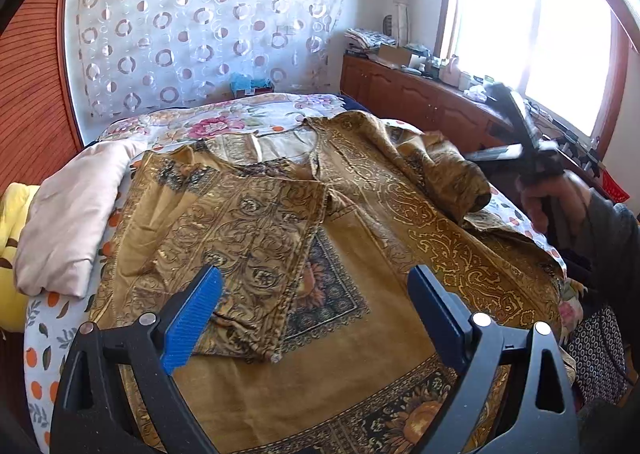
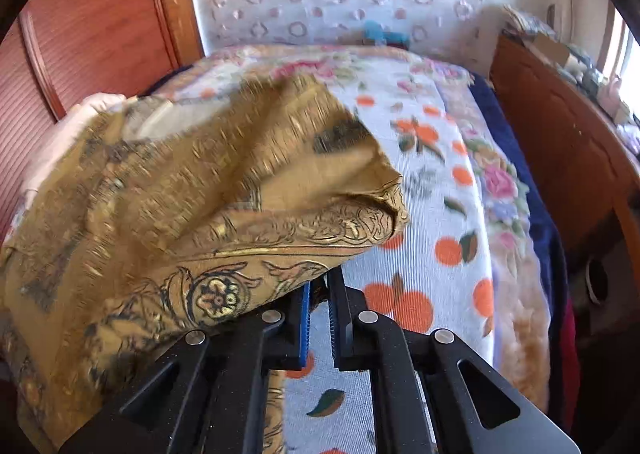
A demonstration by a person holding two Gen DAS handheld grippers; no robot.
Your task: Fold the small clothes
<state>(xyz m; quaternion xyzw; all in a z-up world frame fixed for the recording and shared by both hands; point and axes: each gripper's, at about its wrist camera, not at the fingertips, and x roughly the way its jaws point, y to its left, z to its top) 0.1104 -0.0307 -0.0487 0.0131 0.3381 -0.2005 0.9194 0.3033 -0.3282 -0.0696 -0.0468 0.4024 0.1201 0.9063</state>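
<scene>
A gold-brown patterned top [image 1: 352,238] lies spread on the bed, its left sleeve [image 1: 240,250] folded in over the body. My left gripper [image 1: 316,314] is open and empty just above the top's lower middle. My right gripper [image 2: 318,294] is shut on the top's right edge and lifts it, so the cloth [image 2: 192,190] drapes to the left in the right wrist view. In the left wrist view the right gripper [image 1: 532,158] shows at the far right, held in a hand, beside the raised right sleeve [image 1: 452,170].
The bed has a white sheet with orange fruit print [image 2: 432,214] and a floral quilt [image 1: 224,122]. A pink folded blanket [image 1: 72,222] lies at the left. A wooden cabinet [image 1: 420,98] with clutter stands at the right under a window.
</scene>
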